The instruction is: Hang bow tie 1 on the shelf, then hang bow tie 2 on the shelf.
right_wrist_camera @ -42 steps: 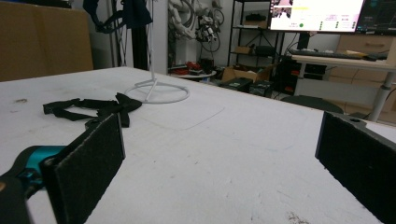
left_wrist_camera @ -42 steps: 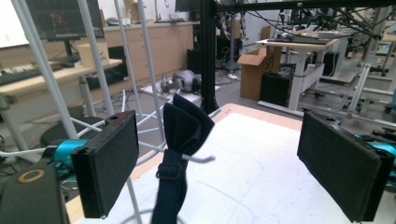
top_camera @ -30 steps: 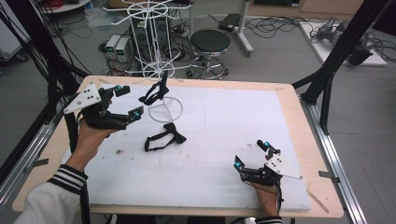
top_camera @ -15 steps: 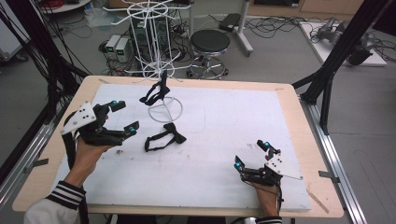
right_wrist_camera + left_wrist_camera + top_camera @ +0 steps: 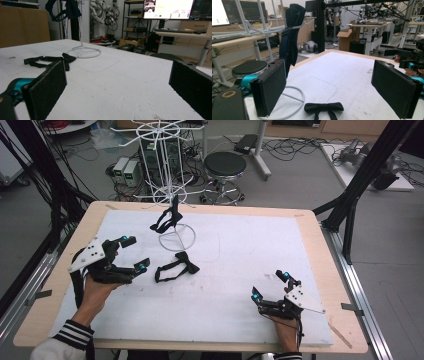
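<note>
bow tie [image 5: 175, 267] mid-mat, left tool [image 5: 134, 254] just beside, right tool [image 5: 270, 286] near front edge, both spread apart

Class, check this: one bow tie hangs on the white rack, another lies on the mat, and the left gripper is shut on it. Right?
Not quite. The left gripper is open, beside the bow tie on the mat, not gripping it; the high view shows this. The other bow tie does hang on the rack.

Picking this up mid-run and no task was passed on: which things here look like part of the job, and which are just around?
Likely part of the job:
bow tie lying on the mat
bow tie hanging on the rack
white wire rack
left tool, open, nearest the lying tie
right tool, open

Just around:
stool
grey boxes on the floor
</note>
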Tool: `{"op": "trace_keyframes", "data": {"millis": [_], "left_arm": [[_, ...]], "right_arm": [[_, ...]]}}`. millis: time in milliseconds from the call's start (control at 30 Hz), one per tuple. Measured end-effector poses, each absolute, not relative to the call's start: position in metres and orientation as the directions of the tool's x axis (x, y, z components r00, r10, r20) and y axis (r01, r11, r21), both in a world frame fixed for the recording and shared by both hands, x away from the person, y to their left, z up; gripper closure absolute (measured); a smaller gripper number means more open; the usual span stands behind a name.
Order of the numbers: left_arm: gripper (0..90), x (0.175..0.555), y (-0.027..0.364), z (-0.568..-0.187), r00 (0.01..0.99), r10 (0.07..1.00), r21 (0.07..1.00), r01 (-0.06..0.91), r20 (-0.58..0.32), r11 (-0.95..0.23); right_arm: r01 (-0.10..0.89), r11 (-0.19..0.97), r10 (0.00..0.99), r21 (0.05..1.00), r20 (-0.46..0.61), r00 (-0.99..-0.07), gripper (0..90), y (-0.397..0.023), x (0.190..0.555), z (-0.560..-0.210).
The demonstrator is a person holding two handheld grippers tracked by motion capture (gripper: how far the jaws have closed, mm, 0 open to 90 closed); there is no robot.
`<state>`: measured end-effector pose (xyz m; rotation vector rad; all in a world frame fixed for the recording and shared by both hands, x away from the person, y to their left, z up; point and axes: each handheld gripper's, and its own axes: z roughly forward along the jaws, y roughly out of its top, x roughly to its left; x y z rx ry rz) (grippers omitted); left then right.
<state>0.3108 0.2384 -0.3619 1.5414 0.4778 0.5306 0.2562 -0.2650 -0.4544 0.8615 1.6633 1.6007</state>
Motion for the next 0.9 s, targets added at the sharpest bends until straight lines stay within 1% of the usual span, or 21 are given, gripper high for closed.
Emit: {"op": "trace_keyframes", "data": {"millis": [600,900], "left_arm": [[13.2,0.315,0.236,-0.357,0.807,0.588,0.997,-0.017,0.056,-0.072],[13.2,0.326,0.227,-0.358,0.834,0.548,0.99,0.009,0.07,-0.14]], "right_arm": [[0.014,0.014,0.828,1.0,-0.004,-0.56,0.6,-0.266,0.256,-0.455],[0.012,0.008,0.826,1.0,0.0,-0.563,0.6,-0.267,0.256,-0.455]]}}
